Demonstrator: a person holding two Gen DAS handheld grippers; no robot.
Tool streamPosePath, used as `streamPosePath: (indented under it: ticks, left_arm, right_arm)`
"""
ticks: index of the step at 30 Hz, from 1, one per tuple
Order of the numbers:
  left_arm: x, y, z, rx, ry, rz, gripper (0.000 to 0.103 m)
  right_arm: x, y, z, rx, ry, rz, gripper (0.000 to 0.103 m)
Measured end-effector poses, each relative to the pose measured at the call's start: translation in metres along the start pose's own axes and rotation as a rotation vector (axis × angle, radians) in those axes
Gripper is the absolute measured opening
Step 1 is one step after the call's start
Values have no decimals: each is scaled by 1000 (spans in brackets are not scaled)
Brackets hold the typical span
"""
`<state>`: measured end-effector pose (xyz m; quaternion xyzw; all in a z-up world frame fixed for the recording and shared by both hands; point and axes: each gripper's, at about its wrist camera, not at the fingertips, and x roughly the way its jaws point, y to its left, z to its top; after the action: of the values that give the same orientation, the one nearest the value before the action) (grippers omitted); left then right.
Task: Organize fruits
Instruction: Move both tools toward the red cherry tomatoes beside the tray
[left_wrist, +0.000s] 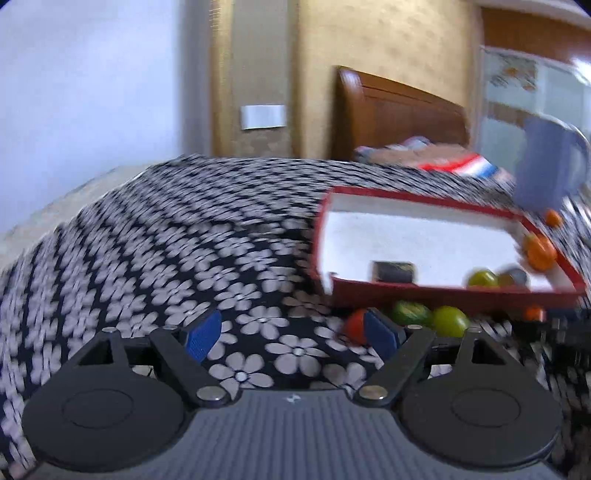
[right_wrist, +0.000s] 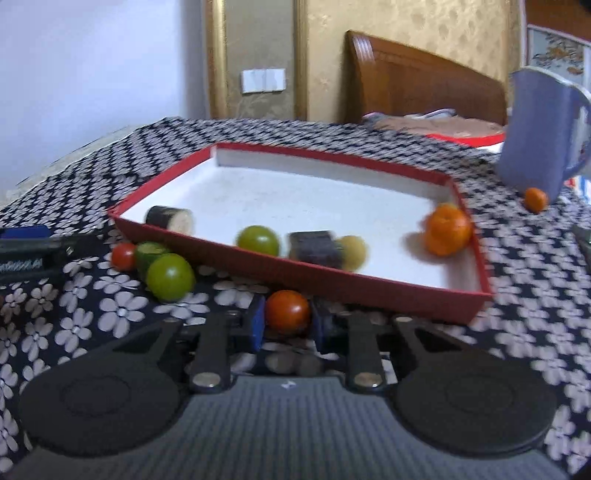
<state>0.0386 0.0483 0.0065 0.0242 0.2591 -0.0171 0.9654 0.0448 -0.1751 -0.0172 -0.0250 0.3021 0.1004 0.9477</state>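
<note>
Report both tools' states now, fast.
Left tool: open, holding nothing.
Right tool: closed on the red tomato.

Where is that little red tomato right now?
In the right wrist view, the red tomato sits low and centre, pinched in the right claw on the flowered cloth, just outside the near wall of the red tray.
</note>
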Motion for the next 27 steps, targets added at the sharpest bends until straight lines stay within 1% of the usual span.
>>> streamPosePath:
  ticks: [2, 4, 5, 8, 10, 12, 14, 16, 19, 22, 24, 26, 27]
  left_arm:
    - [-4, -6, 5, 104, -4, -31, 84]
    - [-8, -11, 11, 202, -32, -33, 84]
    - [-8, -13, 14, 249, -31, -44, 84]
    - [-2, -17, 20, 332, -8, -46, 84]
    - [3, -20, 19, 370, -2, -43, 84]
    - [12, -23, 16, 399, 26, -50, 84]
    - [19, -23, 13, 402, 55, -57, 84]
    - [22, -22, 11, 389, 66, -80, 84]
    - [23, -25, 11, 373, 57, -87, 84]
    - [35, -28, 11, 347, 93, -38, 85]
    - [38, -21, 12, 300, 107, 13, 85]
    - [28, -9, 12, 245, 85, 79, 85]
    - [22, -4, 13, 223, 73, 93, 85]
  right_arm:
    - [-7, -9, -2, 16, -13, 1, 24]
    - [-8, -17, -3, 50, -13, 26, 24]
    - [-7, -20, -4, 64, -13, 37, 24]
    - [-6, -24, -8, 80, -14, 44, 25]
    - [-5, -26, -8, 91, -17, 45, 25]
    - [-5, -27, -8, 98, -19, 48, 25]
    - [-4, -26, -9, 93, -20, 46, 25]
    - [-4, -24, -9, 89, -20, 44, 25]
    - [-3, -23, -10, 83, -17, 45, 25]
    - [-4, -23, -10, 82, -20, 46, 25]
    - [-4, -24, -10, 85, -19, 48, 25]
    - [-5, -25, -11, 87, -23, 47, 25]
    - [-5, -25, -11, 87, -24, 46, 25]
